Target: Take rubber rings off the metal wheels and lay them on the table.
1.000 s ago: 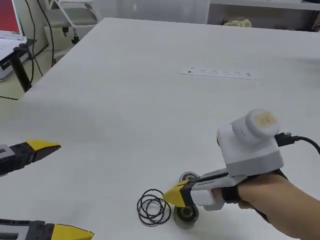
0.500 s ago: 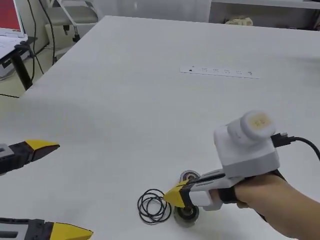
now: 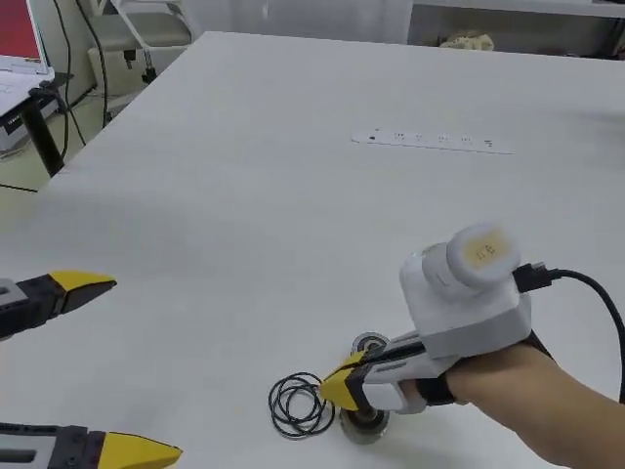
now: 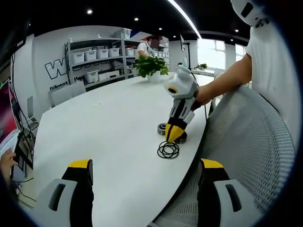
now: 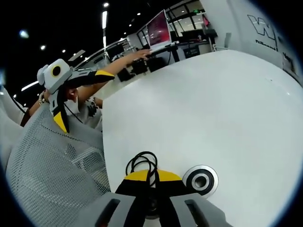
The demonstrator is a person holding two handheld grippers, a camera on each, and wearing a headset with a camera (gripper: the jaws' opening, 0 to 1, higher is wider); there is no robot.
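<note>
Logged right gripper (image 3: 342, 383) leaned lower and leftward than a second earlier, tips kept over the near metal wheel (image 3: 363, 422); found rubber rings (image 3: 298, 404) unmoved. Head view: placed rings just left of that wheel, by the near edge of the white table (image 3: 293, 147); second wheel (image 3: 369, 345) just behind. Left gripper view: saw left gripper (image 4: 146, 163) wide open, empty, well apart from the work; shelving (image 4: 94, 61) and plant (image 4: 150, 66) beyond. Right gripper view: recorded jaws closed together over the near wheel, rings straight ahead; could not tell whether a ring was nipped. Judged right gripper nearer.
</note>
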